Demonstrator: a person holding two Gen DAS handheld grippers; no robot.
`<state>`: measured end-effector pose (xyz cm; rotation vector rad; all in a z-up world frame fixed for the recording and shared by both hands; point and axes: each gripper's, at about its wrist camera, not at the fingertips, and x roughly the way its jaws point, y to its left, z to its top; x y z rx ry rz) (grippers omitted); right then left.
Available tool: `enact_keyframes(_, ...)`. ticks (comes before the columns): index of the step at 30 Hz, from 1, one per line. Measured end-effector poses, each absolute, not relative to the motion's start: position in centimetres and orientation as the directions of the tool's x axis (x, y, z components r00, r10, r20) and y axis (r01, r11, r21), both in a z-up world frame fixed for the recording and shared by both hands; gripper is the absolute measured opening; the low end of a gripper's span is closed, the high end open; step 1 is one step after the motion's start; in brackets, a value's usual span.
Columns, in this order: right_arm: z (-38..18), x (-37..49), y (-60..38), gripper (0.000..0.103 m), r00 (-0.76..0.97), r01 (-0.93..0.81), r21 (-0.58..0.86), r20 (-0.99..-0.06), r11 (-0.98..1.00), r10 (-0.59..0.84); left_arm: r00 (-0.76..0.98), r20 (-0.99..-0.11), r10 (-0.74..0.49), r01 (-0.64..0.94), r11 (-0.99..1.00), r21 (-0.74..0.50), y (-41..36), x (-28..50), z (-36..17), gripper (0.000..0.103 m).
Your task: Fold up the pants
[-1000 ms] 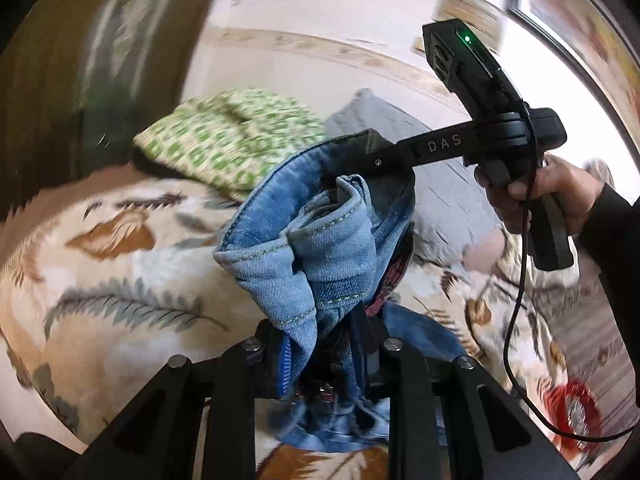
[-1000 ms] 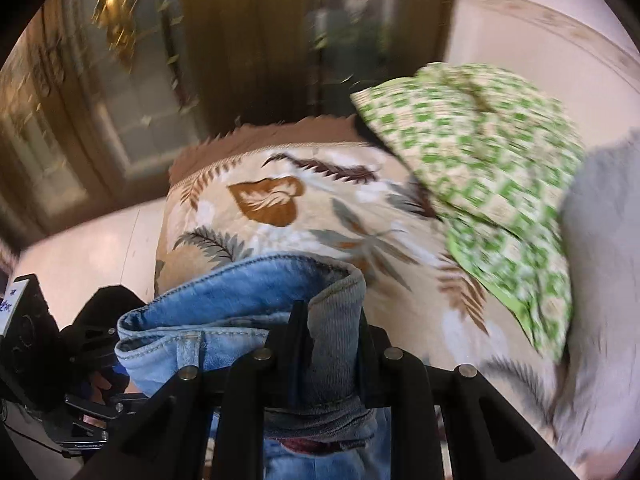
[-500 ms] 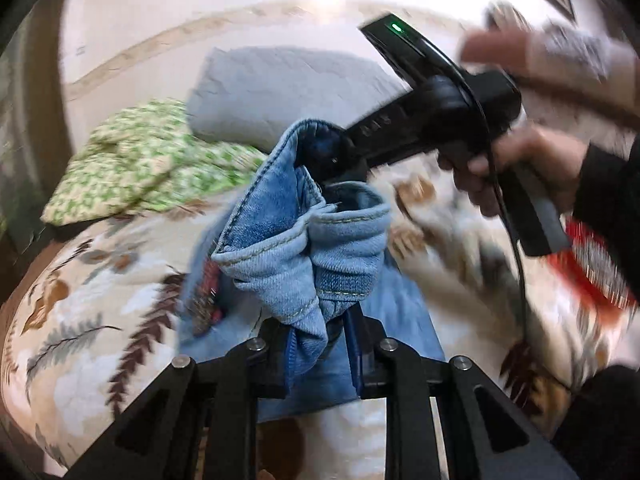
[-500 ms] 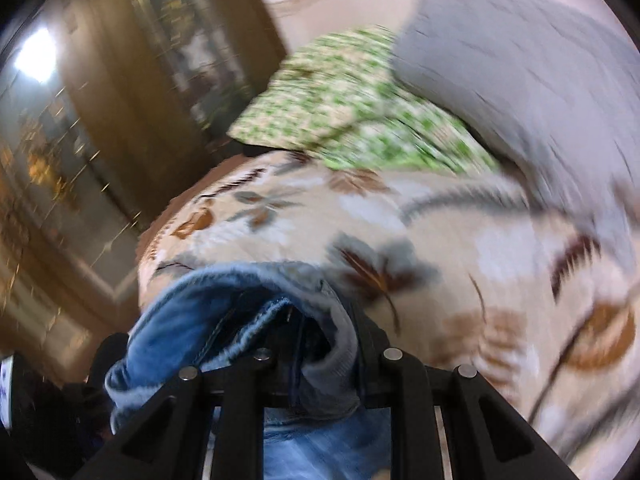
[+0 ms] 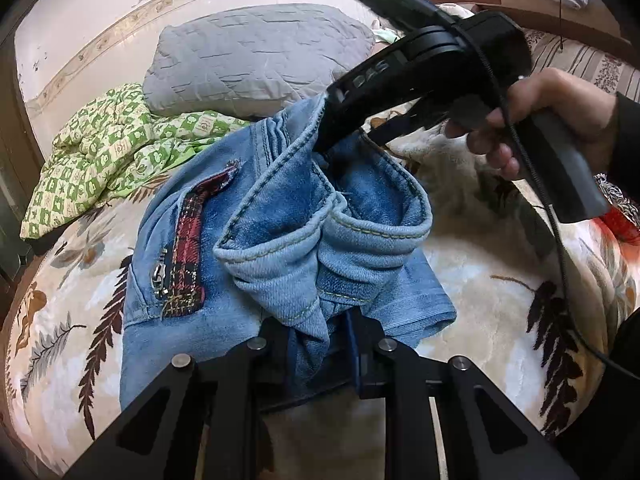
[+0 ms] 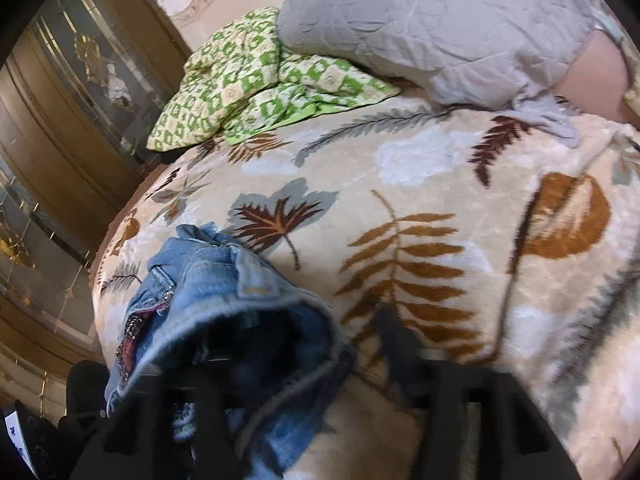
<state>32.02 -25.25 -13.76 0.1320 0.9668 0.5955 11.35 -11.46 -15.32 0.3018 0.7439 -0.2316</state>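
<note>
We lay the folded blue denim pants (image 5: 280, 216) mid-frame on the leaf-patterned bed blanket (image 6: 400, 208); the left claw (image 5: 320, 344) clamps denim. Our right claw (image 5: 332, 136) is opening off the waistband; next, we judge, the left lets go.

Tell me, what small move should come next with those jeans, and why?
Probably the left gripper should let go too. The jeans already lie doubled on the blanket, and the right gripper is opening, its fingers spread with denim loose between them. The left one is shut on a bunched hem, which stands up instead of lying flat. Releasing it would let the fold settle.
</note>
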Motion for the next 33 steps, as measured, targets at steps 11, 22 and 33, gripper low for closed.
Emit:
enact_keyframes(11,-9.0,27.2,-28.6,0.074,0.509,-0.363,0.322,-0.717,0.874,0.476,0.811,-0.527,-0.253,0.381,0.913,0.148,-9.2,5.8,-7.7,0.098)
enact_keyframes(22,-3.2,21.0,-26.8,0.089,0.530,-0.314,0.351,-0.706,0.882,0.470,0.665,-0.583,-0.467,0.460,0.871,-0.173,-0.1,9.6,-0.8,0.103)
enact_keyframes(33,-4.0,19.4,-24.3,0.094,0.444,-0.252,0.510,-0.695,0.823,0.566,0.461,-0.639,-0.615,0.386,0.788,-0.480,6.6,15.1,-4.5,0.103)
